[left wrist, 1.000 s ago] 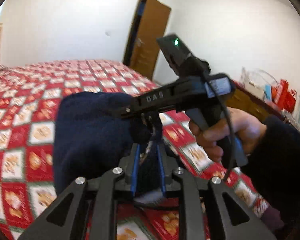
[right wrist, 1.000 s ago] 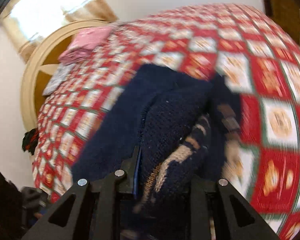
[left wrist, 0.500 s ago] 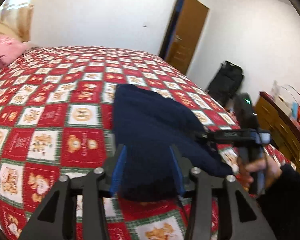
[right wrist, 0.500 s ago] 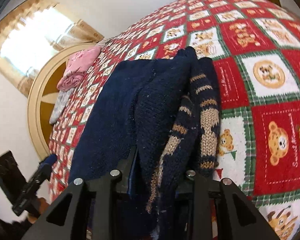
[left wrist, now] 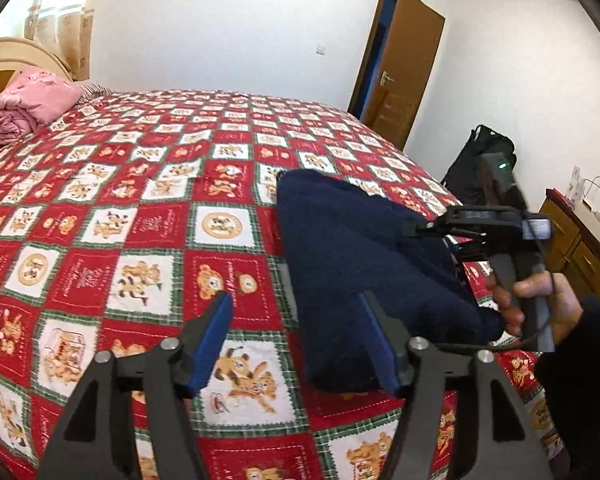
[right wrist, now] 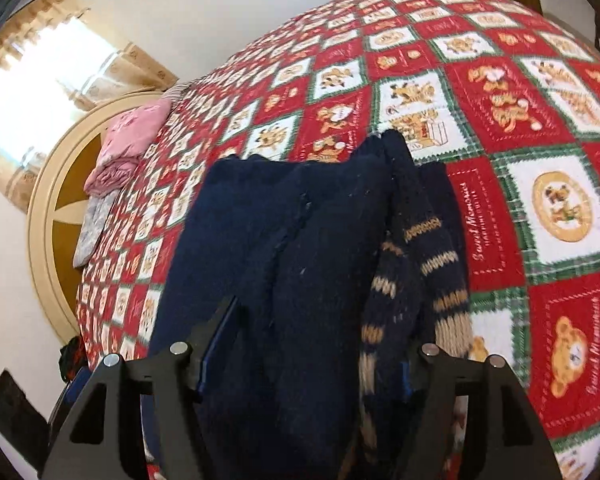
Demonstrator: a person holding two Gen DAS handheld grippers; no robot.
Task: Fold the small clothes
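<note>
Opening at this moment, the left gripper (left wrist: 296, 336) hangs over the bed with its two blue pads wide apart. Between them there is only the bedspread and the near corner of the dark blue knitted sweater (left wrist: 364, 264); the right pad stands just in front of the wool, and I cannot tell if it touches, but nothing is pinched. The right gripper (right wrist: 304, 344) is also opening. Its jaws stand on both sides of the folded sweater (right wrist: 300, 264), the cloth lies between them, and the pads do not seem to press it anymore.

The sweater lies in a folded bundle on the bedspread (left wrist: 148, 248), which is red and white with green check lines and little bears. In the right wrist view a sleeve with tan stripes (right wrist: 424, 248) lies along the right side of the bundle, partly on top of it.

In the left wrist view the right gripper appears as a black tool with a small green light, held by a hand (left wrist: 540, 304) in a dark sleeve, at the far side of the sweater.

Farther away, a pink folded blanket (left wrist: 28, 108) rests near the pale round headboard (right wrist: 48, 208). A brown door (left wrist: 404, 68) stands open in the white wall, and a black bag (left wrist: 480, 164) leans near a wooden cabinet (left wrist: 580, 240).
</note>
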